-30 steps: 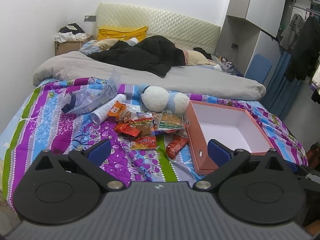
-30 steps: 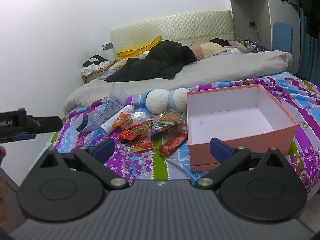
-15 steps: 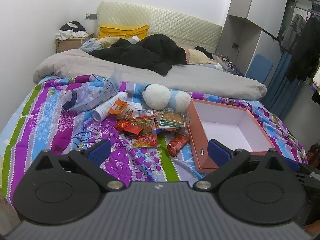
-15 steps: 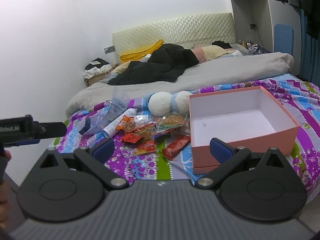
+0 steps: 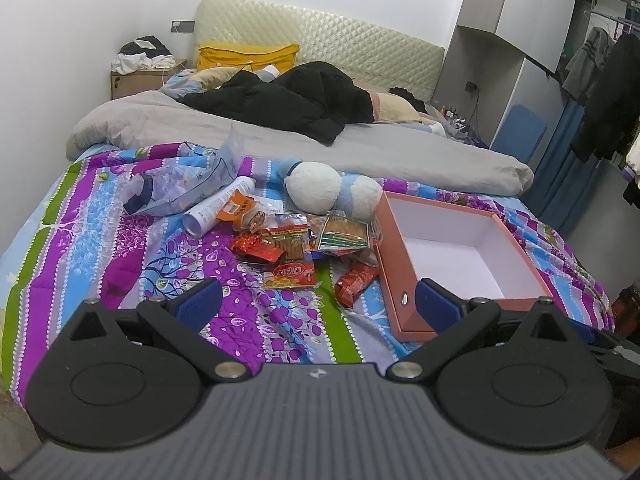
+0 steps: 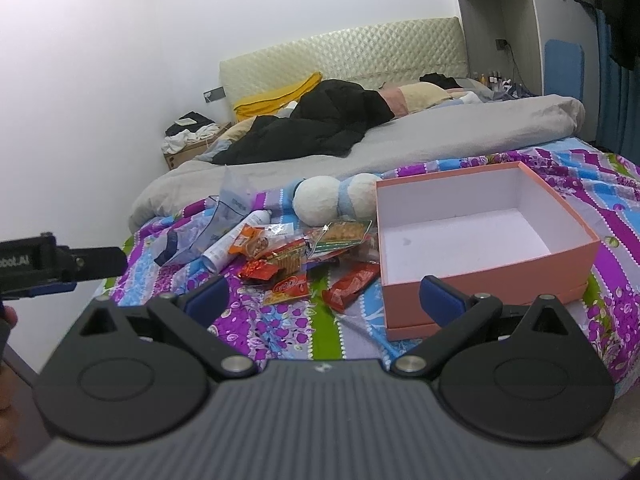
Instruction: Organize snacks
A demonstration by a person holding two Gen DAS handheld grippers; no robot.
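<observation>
While both views have crept slightly closer to the bed since a moment ago, we keep our left claw (image 5: 318, 304) and right claw (image 6: 323, 294) spread and empty; crinkly snack packets (image 5: 292, 248) lie heaped beside the empty salmon-pink cardboard box (image 5: 400, 280).

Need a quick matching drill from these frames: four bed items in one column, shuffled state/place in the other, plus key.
1. pink box
2. plush toy
3. white tube
4. red wrapper

A. lying on its side by the clear plastic bag
B. open, nothing inside
C. nearest snack to the box's front corner
D. behind the snack pile, beside the box's far corner

Pairs: 1-B, 2-D, 3-A, 4-C
</observation>
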